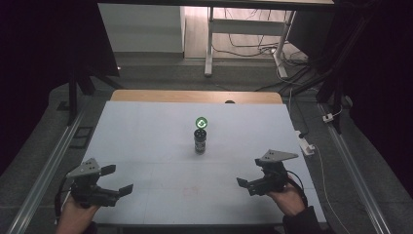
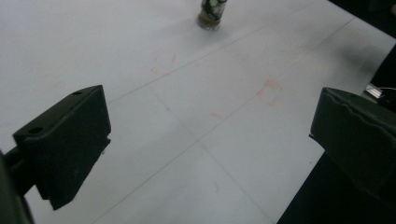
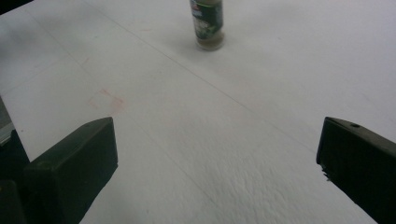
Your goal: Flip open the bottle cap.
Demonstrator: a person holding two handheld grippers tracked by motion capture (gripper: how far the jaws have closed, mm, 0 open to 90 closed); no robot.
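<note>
While our left tongs (image 1: 113, 180) at lower left and right tongs (image 1: 247, 176) at lower right gape wide and empty, we see the green-capped jar (image 1: 200, 135) upright mid-frame on the white counter (image 1: 146, 136), well beyond both.

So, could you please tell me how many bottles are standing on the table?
1. The bottle with the green cap stands upright near the middle of the white table, beyond both grippers and apart from them.
</note>
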